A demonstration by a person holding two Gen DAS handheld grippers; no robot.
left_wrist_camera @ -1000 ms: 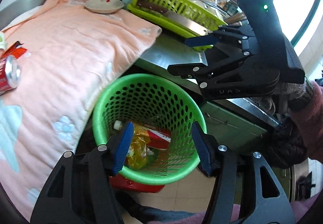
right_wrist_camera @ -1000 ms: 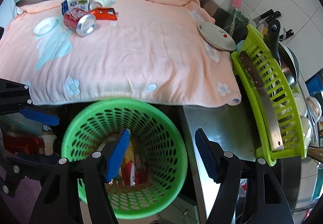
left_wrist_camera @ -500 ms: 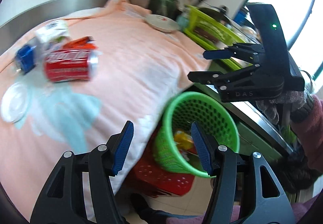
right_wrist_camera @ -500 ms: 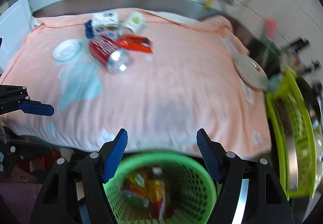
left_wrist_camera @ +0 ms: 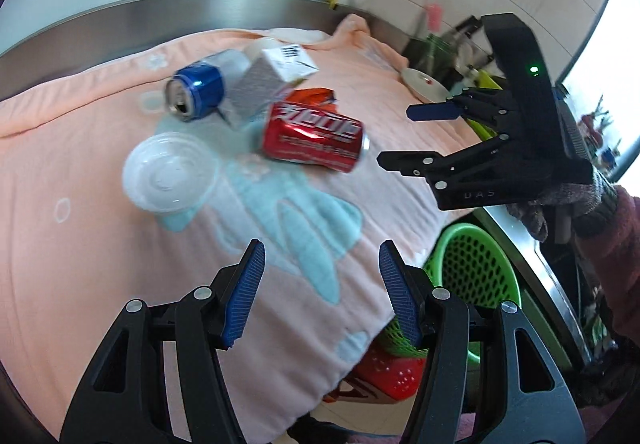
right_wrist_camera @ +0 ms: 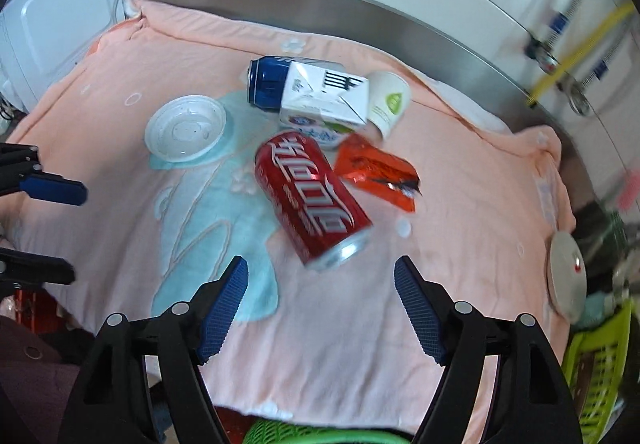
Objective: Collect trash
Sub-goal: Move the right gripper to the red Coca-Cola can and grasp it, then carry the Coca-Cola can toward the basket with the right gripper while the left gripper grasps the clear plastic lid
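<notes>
- Pink towel (left_wrist_camera: pixel 100 244) with pale blue patterns covers a steel counter below a tiled wall, and the trash lies in a loose cluster on it
- Left wrist view: the left gripper (left_wrist_camera: pixel 318 292) hangs above the near part of the towel, its blue pads apart with only cloth showing between them
- Ahead of it a red can (left_wrist_camera: pixel 316 137) lies on its side; a blue can (left_wrist_camera: pixel 196 91) lies further back with its open mouth facing the camera, touching a white carton (left_wrist_camera: pixel 272 79)
- A clear plastic lid (left_wrist_camera: pixel 170 171) rests flat to the left of the red can, and an orange wrapper (left_wrist_camera: pixel 316 97) peeks out behind that can
- The right gripper (left_wrist_camera: pixel 404 133) enters from the right, held by a gloved hand (left_wrist_camera: pixel 560 199); its fingers stand apart over the towel's edge, clasping nothing
- A green perforated basket (left_wrist_camera: pixel 476 272) stands low beside the counter at lower right, with something red below it
- Right wrist view: the right gripper (right_wrist_camera: pixel 320 300) has its jaws opening, nothing between them, and the red can (right_wrist_camera: pixel 312 193) lies just beyond the tips, its metal end toward them
- The orange wrapper (right_wrist_camera: pixel 376 171) lies just right of the can; the carton (right_wrist_camera: pixel 324 101), the blue can (right_wrist_camera: pixel 268 81) and a white paper cup (right_wrist_camera: pixel 390 105) crowd together behind
- The lid (right_wrist_camera: pixel 186 127) sits to the left, apart from the cans
- The left gripper's blue pad (right_wrist_camera: pixel 52 191) shows at the left edge, and the basket's green rim (right_wrist_camera: pixel 320 436) at the bottom edge
</notes>
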